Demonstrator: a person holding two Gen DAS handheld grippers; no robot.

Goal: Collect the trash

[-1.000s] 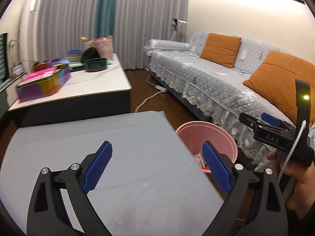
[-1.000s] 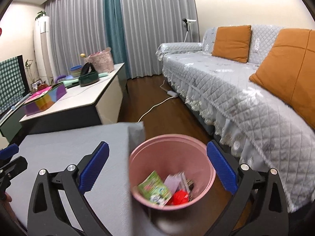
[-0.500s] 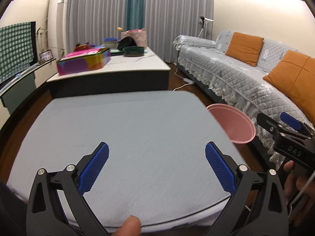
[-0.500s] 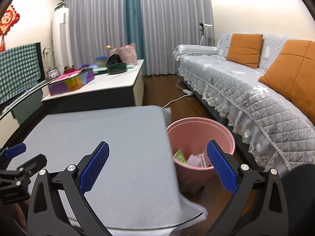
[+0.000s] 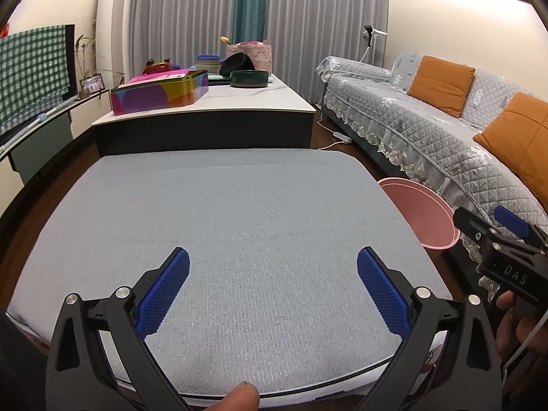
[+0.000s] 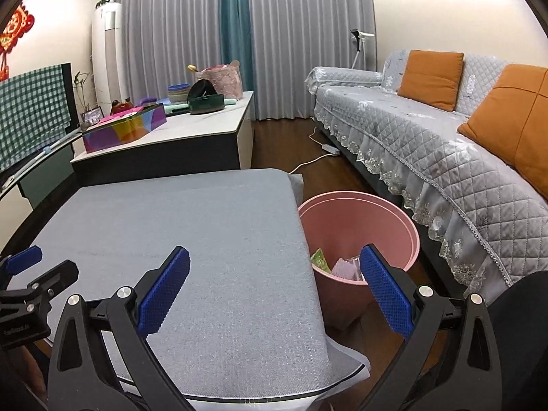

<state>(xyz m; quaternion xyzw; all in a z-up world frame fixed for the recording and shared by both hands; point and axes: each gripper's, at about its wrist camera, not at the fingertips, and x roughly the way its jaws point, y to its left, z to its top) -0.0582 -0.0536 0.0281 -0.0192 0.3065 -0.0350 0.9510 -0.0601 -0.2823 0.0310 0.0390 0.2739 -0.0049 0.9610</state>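
A pink waste bin (image 6: 363, 219) stands on the floor at the right edge of a table with a grey cloth (image 6: 191, 226). Inside it lie a green wrapper (image 6: 321, 261) and pale paper scraps (image 6: 346, 269). In the left wrist view the bin (image 5: 419, 214) shows only its rim and inner wall. My left gripper (image 5: 272, 286) hangs open over the near part of the cloth (image 5: 239, 226) with nothing between its fingers. My right gripper (image 6: 274, 287) is open too, spanning the table's right edge and the bin. No trash shows on the cloth.
A coffee table (image 6: 202, 126) behind holds a colourful box (image 6: 123, 130), bowls and a basket. A grey sofa (image 6: 445, 157) with orange cushions runs along the right. A white cable and power strip (image 6: 328, 149) lie on the wooden floor. A person's hand (image 5: 520, 328) holds the right gripper.
Both grippers have drawn back from the bin toward the near side of the table. The bin, close under the right gripper a second ago, now sits farther ahead. Both stay open.
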